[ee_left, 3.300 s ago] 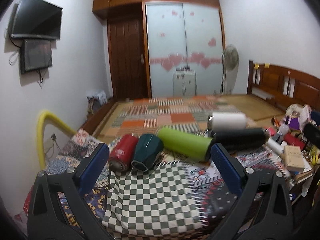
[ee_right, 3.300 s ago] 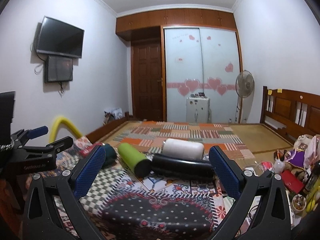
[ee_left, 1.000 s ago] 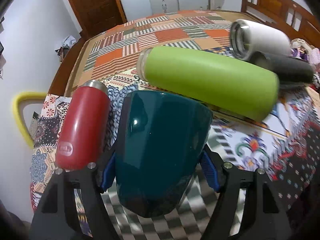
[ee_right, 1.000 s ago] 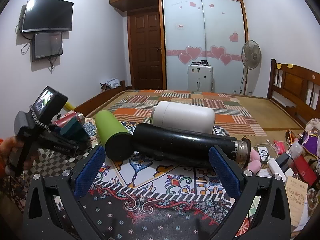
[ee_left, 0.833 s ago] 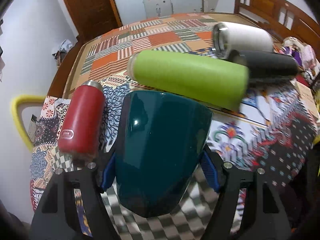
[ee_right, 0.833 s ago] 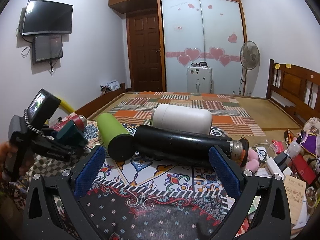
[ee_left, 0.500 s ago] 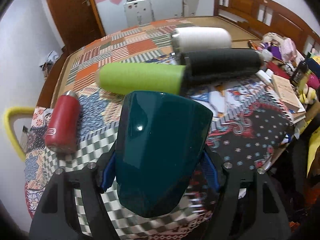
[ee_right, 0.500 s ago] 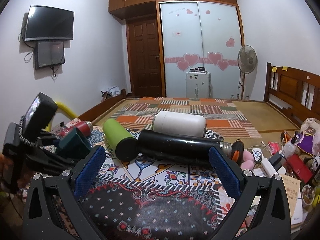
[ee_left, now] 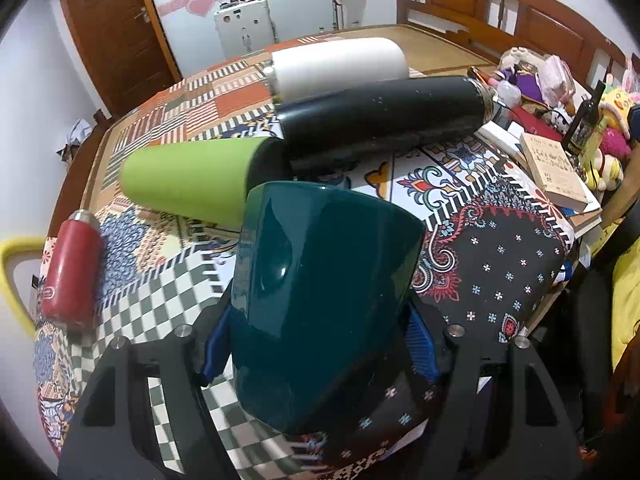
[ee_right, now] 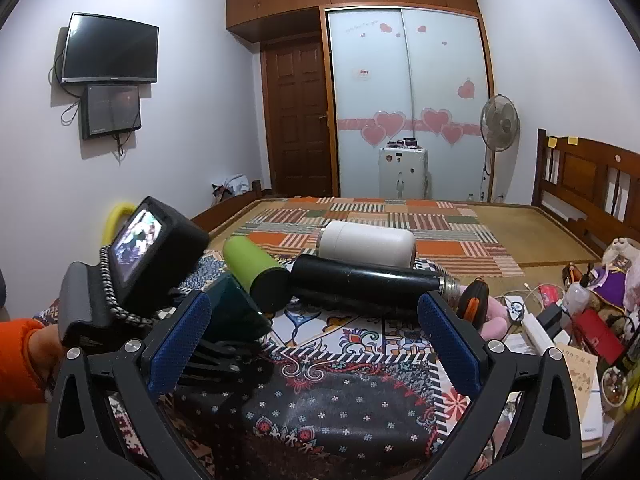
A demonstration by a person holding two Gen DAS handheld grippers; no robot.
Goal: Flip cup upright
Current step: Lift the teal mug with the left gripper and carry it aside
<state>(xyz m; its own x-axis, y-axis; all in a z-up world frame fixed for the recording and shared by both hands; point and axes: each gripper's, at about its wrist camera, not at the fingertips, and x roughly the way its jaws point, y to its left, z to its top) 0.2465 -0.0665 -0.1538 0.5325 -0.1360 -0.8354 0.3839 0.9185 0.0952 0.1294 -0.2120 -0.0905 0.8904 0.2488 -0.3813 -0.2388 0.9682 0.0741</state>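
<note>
My left gripper (ee_left: 318, 338) is shut on a dark teal faceted cup (ee_left: 320, 300) and holds it in the air above the patterned table cloth (ee_left: 492, 264). The cup fills the middle of the left wrist view. In the right wrist view the same cup (ee_right: 234, 312) shows at left, held by the left gripper under its camera. My right gripper (ee_right: 312, 340) is open and empty, over the table's near side.
On the table lie a red flask (ee_left: 70, 268), a green flask (ee_left: 192, 180), a black flask (ee_left: 384, 116) and a white flask (ee_left: 340, 64). Books (ee_left: 554, 168), toys and bottles crowd the right edge. A yellow chair back (ee_left: 10, 280) stands at left.
My left gripper has lifted the teal cup away from the red flask and carried it right and toward the table's near side. The right gripper has stayed open.
</note>
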